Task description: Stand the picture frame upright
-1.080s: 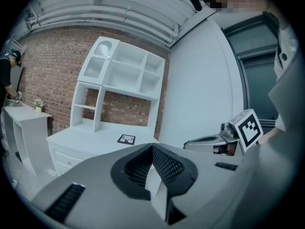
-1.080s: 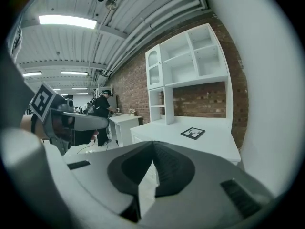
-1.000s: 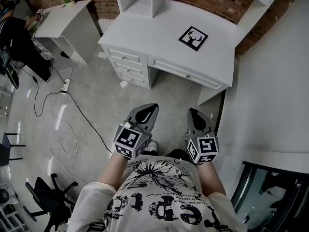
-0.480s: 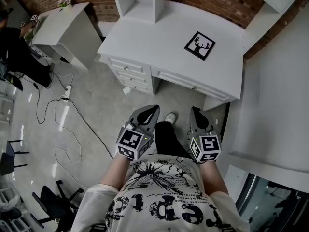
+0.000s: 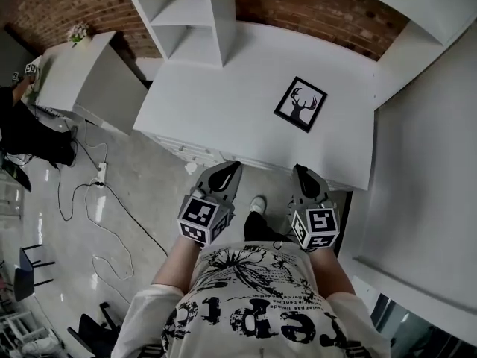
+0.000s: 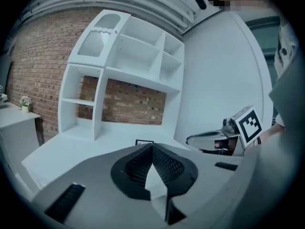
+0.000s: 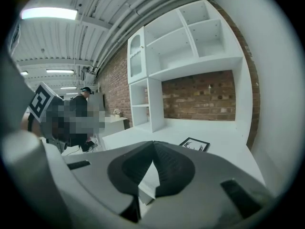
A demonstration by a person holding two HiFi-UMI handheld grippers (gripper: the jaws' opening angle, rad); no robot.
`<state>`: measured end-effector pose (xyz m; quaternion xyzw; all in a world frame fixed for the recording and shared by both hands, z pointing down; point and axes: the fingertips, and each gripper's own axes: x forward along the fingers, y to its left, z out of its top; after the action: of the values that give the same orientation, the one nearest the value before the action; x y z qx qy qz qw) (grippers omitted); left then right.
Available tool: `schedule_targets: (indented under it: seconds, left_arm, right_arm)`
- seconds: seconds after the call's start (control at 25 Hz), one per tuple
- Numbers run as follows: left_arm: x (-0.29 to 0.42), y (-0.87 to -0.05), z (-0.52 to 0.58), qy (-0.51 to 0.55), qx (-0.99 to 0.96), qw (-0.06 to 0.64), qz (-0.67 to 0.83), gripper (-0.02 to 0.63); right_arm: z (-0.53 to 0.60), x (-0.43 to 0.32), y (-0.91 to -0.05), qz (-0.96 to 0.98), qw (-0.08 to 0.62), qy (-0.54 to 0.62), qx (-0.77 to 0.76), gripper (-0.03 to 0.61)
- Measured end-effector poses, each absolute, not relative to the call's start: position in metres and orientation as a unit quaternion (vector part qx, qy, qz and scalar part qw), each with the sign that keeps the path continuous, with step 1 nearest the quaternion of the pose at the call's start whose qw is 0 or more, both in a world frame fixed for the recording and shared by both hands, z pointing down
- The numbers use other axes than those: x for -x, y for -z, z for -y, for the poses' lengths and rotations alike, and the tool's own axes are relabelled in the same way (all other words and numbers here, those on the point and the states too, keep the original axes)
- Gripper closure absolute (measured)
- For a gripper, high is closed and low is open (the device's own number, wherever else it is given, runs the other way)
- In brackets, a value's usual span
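While both are held low before a white shirt (image 5: pixel 253 304) printed with black letters, the left claw (image 5: pixel 234 168) and the right claw (image 5: pixel 301 172) are seen just short of the near edge of the smooth white tabletop (image 5: pixel 216 103). The picture frame (image 5: pixel 300 104) is laid flat and face up on that tabletop, towards its right part and well apart from either claw. It is a thin, black, rectangular frame around a pale sheet printed with a black antlered stag's head, and it is set at a slant to the tabletop's edges. The left claw is pressed together with nothing pinched: in the left gripper view its ribbed black pads (image 6: pixel 169 163) are met at a point inside smooth grey shells. The right claw is likewise closed and empty, its ridged dark pads (image 7: pixel 171 168) joined along one seam. A cube faced with black-and-white square markers is carried behind each, the left cube (image 5: pixel 200 219) and the right cube (image 5: pixel 316 230). Behind the tabletop, an open shelf unit (image 5: pixel 190 21) of flat white boards is backed by a rough red brick wall (image 5: pixel 313 6). A glossy grey floor (image 5: pixel 141 177) is shown at the left.
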<state>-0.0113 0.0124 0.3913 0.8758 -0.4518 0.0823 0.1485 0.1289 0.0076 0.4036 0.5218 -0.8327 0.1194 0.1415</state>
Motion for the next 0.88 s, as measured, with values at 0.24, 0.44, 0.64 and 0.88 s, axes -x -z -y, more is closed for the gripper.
schedule_targets:
  seconds: [0.24, 0.44, 0.64, 0.88]
  left_arm:
    - [-0.006, -0.398, 0.076, -0.092, -0.882, 0.143, 0.438, 0.598]
    - [-0.011, -0.409, 0.124, -0.101, -0.889, 0.143, 0.424, 0.598]
    - [-0.016, -0.425, 0.157, -0.111, -0.896, 0.160, 0.400, 0.598]
    - [-0.024, -0.456, 0.190, -0.136, -0.909, 0.181, 0.349, 0.598]
  right_arm:
    - [0.076, -0.143, -0.425, 0.828, 0.165, -0.149, -0.515, 0.572]
    - [0.115, -0.144, -0.452, 0.820, 0.212, -0.178, -0.502, 0.571]
    - [0.143, -0.150, -0.470, 0.802, 0.236, -0.203, -0.509, 0.572]
    - [0.171, -0.144, -0.509, 0.801, 0.301, -0.211, -0.473, 0.571]
